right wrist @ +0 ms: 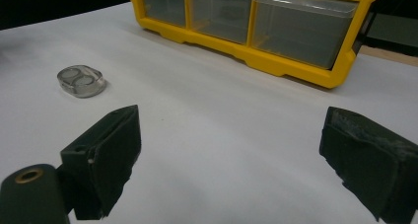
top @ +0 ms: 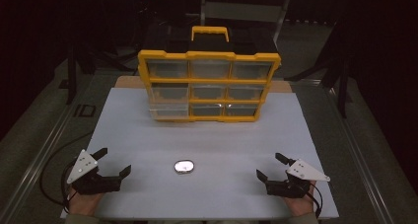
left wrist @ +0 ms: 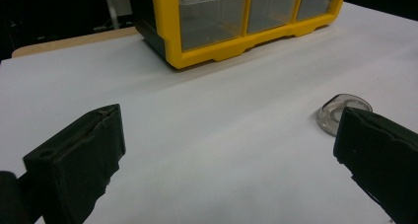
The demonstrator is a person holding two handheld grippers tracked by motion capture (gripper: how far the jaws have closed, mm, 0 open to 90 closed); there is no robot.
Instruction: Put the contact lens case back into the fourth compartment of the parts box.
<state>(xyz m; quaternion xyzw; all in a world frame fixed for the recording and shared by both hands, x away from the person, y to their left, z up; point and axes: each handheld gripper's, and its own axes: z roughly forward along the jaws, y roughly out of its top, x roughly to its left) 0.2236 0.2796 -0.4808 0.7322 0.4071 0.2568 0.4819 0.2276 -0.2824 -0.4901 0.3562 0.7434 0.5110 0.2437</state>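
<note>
**Plastic, foam board and matt black jaws**

You have a small clear case (top: pixel 184 167) of glossy see-through plastic lying on a smooth, matt white board (top: pixel 148 135). Your organiser (top: pixel 209 86) at the board's far edge has a shiny yellow plastic frame and clear, slightly cloudy plastic drawers. Your left gripper (top: pixel 114 161) and right gripper (top: pixel 270 166) have matt black, slightly rough pads and pale grey metal-looking plates.

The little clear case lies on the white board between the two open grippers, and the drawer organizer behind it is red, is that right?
Not quite: the drawer organizer is yellow, as the high view shows. The rest holds: the clear case lies between the open left gripper and right gripper.
</note>
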